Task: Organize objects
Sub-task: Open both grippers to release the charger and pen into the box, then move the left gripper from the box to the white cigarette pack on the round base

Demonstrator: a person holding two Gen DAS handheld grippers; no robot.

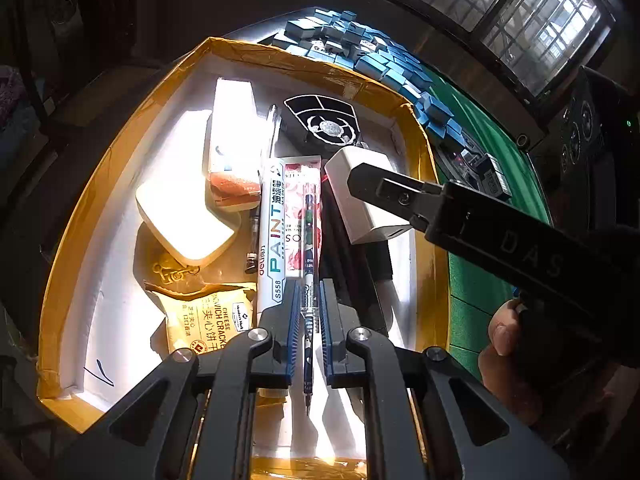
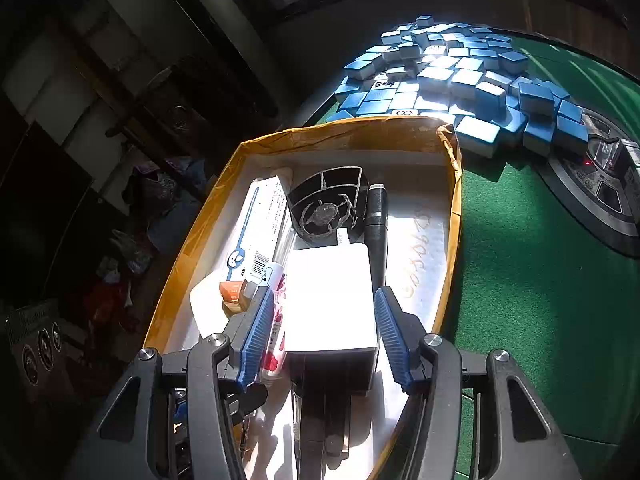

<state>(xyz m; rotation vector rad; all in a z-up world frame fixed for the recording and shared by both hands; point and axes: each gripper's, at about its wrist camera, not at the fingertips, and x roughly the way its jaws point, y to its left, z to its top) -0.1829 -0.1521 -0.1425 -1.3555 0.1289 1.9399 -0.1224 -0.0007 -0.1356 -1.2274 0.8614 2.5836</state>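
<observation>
A: What does the left hand-held gripper (image 1: 308,332) hold?
B: A pen (image 1: 309,280), clamped over the box (image 1: 120,168).
A: The right hand-held gripper (image 2: 326,332)?
B: Jaws spread, clear of the white charger (image 2: 330,296) between them, inside the box on the green desk (image 2: 540,280).

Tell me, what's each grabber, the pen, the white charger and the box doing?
Left gripper: shut on the pen.
Pen: pinched between the pads.
Right gripper: open, pads either side of the charger.
White charger: in the box, not squeezed.
Box: open-topped, holding things.
</observation>
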